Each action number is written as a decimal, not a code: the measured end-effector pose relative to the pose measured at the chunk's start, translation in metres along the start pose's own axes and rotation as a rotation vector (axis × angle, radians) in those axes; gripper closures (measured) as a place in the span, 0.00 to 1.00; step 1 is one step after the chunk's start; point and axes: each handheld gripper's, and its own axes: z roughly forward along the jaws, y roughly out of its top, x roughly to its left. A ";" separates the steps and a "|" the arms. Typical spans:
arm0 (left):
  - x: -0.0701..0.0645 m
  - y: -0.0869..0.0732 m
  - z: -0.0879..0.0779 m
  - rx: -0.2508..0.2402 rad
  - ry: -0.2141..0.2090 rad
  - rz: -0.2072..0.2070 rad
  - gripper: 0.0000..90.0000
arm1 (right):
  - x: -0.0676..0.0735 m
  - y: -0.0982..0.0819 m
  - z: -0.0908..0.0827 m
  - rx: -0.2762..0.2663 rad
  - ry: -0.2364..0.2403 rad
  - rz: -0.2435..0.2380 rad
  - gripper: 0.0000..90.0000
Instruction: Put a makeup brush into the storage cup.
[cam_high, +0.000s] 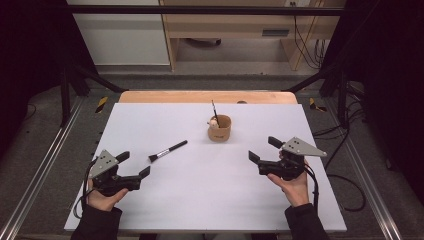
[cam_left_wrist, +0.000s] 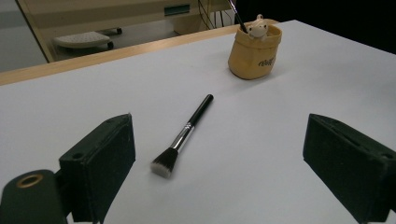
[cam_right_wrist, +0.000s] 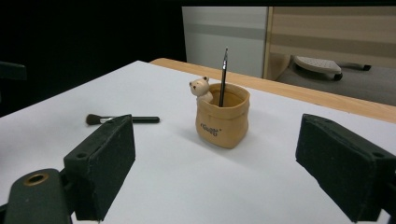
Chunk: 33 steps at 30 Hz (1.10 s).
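1. Near the table's front edge, the left gripper (cam_high: 134, 167) and the right gripper (cam_high: 264, 149) both hover with jaws spread wide and nothing between them.
2. Farther in, a makeup brush (cam_high: 167, 150) lies flat on the white table (cam_high: 165, 210), ahead of the left gripper and untouched; putting it away looks like the job left.
3. Beyond, the tan pouch-shaped holder (cam_high: 220, 128) with a small bear figure (cam_right_wrist: 200, 88) already has one thin brush (cam_right_wrist: 223, 77) standing in it, so that part seems done.
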 end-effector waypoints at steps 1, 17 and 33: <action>0.000 0.000 0.000 -0.001 -0.001 -0.001 0.09 | -0.001 -0.001 -0.001 0.001 -0.003 0.001 0.13; 0.002 -0.001 -0.001 0.002 0.002 -0.009 0.09 | -0.006 -0.020 -0.034 -0.023 -0.053 0.018 0.04; 0.001 -0.001 -0.001 -0.005 0.007 -0.014 0.08 | -0.015 -0.030 -0.047 -0.021 -0.087 0.031 0.03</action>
